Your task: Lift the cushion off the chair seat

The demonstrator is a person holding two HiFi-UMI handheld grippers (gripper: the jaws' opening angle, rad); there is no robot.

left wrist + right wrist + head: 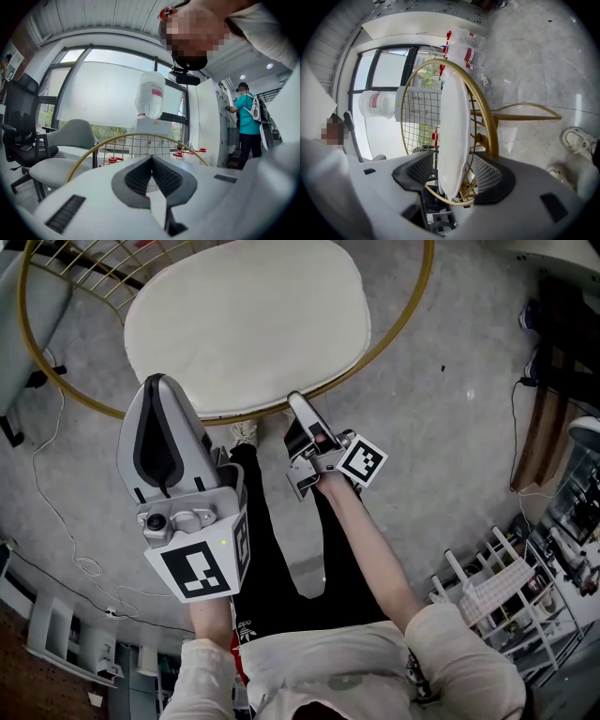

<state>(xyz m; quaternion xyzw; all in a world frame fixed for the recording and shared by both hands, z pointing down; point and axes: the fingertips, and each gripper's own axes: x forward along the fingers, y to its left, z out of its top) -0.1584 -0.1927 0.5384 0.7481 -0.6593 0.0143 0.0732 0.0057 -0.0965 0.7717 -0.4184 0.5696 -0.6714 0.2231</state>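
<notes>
A cream oval cushion [248, 320] lies on the seat of a round chair with a gold wire rim [412, 306]. My right gripper [298, 401] is at the cushion's near edge. In the right gripper view it [454, 164] stands open, with the cushion [453, 126] seen edge-on and the gold rim [486, 108] between its jaws, with gaps on both sides. My left gripper [161, 381] is held high, short of the cushion's near left edge, shut on nothing. In the left gripper view its tips [151, 160] meet, and the gold rim [93, 152] arcs behind them.
Thin cables [56, 465] trail over the grey floor at the left. The person's shoes [244, 432] stand just under the chair's front. A white rack [497, 596] is at the lower right. A grey chair [70, 136], a black office chair [18, 122] and another person [246, 117] are farther off.
</notes>
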